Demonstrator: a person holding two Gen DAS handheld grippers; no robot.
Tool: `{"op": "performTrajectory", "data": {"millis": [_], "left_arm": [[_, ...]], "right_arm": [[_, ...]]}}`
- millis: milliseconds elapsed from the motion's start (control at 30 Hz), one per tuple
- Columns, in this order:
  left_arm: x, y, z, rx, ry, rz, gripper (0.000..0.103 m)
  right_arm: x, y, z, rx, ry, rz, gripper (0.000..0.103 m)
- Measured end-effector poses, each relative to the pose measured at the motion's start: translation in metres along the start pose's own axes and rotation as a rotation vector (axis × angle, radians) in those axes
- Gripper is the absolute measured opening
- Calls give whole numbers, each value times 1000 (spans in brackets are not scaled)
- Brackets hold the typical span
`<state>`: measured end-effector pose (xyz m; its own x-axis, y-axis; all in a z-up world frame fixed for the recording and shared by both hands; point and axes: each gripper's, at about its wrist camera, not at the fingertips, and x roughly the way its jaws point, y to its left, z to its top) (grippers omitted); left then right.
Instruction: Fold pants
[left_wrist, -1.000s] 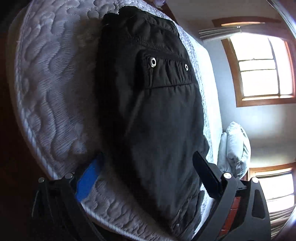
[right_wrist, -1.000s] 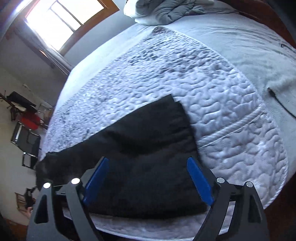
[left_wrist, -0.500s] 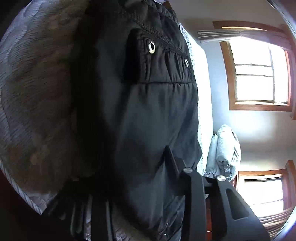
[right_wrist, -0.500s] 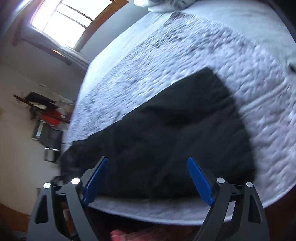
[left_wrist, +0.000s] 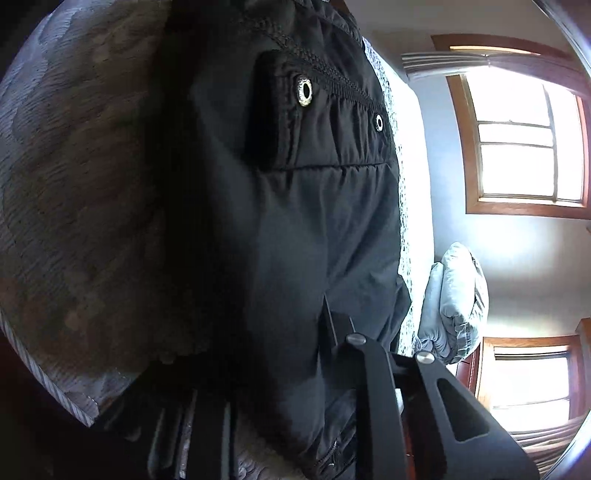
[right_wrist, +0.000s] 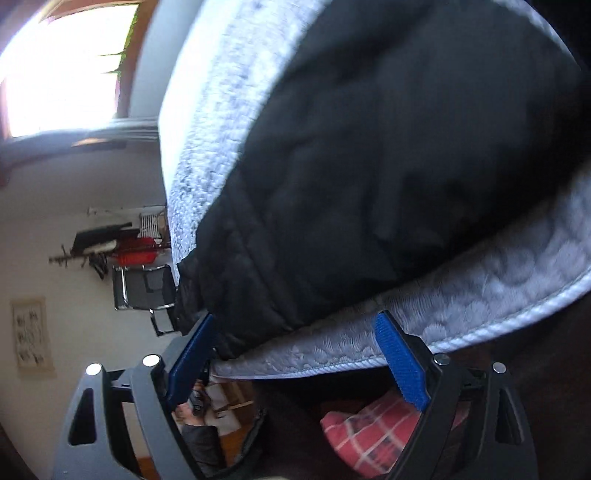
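— Lying where, the pants (left_wrist: 295, 221)?
— On the bed (left_wrist: 74, 184), filling the middle of the left wrist frame, 2 eyelets (left_wrist: 305, 89) at upper center. In the right view they sprawl across the upper right.
— Left gripper (left_wrist: 266, 369)?
— Clenched on the pants at lower center; cloth bunches between its fingers.
— Right gripper (right_wrist: 295, 354)?
— Released, blue pads (right_wrist: 400, 363) wide apart at the mattress edge, the left pad touching the pants' hem. A window (left_wrist: 528, 144) glows at right.
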<state>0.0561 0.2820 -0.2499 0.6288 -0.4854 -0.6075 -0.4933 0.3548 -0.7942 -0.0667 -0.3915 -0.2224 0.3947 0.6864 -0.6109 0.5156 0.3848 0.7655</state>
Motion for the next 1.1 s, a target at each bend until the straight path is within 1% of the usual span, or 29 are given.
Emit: {"op": "performTrajectory", "data": {"millis": [100, 133, 200, 233, 267, 300, 367, 400, 467, 500, 533, 567, 600, 633, 667, 733, 833, 933, 1033, 1100], "left_arm": [[1, 1, 0, -2, 1, 5, 18], [0, 2, 0, -2, 2, 6, 18], [-1, 2, 1, 4, 5, 13, 20], [1, 2, 2, 5, 7, 15, 21], [2, 3, 2, 2, 9, 15, 22], [3, 3, 2, -2, 10, 14, 22], [5, 5, 3, -13, 13, 12, 24], [6, 6, 2, -16, 12, 12, 25], [9, 7, 1, -12, 8, 17, 26], [10, 6, 0, -5, 6, 25, 26], [11, 4, 0, 5, 3, 36, 26], [12, 2, -1, 11, -1, 45, 26], [13, 0, -3, 13, -5, 49, 25], [13, -1, -4, 16, -7, 50, 24], [14, -3, -6, 21, -11, 52, 22], [17, -6, -10, 22, -22, 53, 20], [25, -13, -18, 18, -27, 49, 18], [39, -32, -29, 78, -19, 59, 16], [60, -52, -43, 142, -12, 58, 15], [75, -60, -52, 159, -13, 61, 15]], "right_arm": [[5, -13, 4, 32, -26, -65, 88], [6, -17, 6, 39, -51, -102, 88], [5, -19, 9, 9, -104, -156, 87], [4, -19, 12, -6, -141, -200, 87], [3, -19, 15, -23, -184, -229, 87], [2, -19, 18, -33, -220, -238, 87], [1, -26, 25, -7, -290, -218, 88], [-1, -33, 29, 31, -335, -178, 88], [-4, -43, 31, 90, -379, -102, 87], [-7, -48, 33, 111, -409, -60, 83], [-9, -48, 35, 101, -431, -42, 56], [-11, -47, 37, 84, -437, -37, 35], [-12, -44, 40, 65, -438, -48, 31], [-12, -37, 45, 29, -435, -57, 24], [-13, -30, 48, -9, -440, -67, 20], [-17, -13, 55, -70, -449, -83, 16], [-32, 16, 68, -157, -485, -64, 11], [-54, 41, 81, -231, -538, -77, 10], [-70, 47, 94, -251, -588, -130, 10], [-78, 30, 99, -197, -595, -158, 10]]}}
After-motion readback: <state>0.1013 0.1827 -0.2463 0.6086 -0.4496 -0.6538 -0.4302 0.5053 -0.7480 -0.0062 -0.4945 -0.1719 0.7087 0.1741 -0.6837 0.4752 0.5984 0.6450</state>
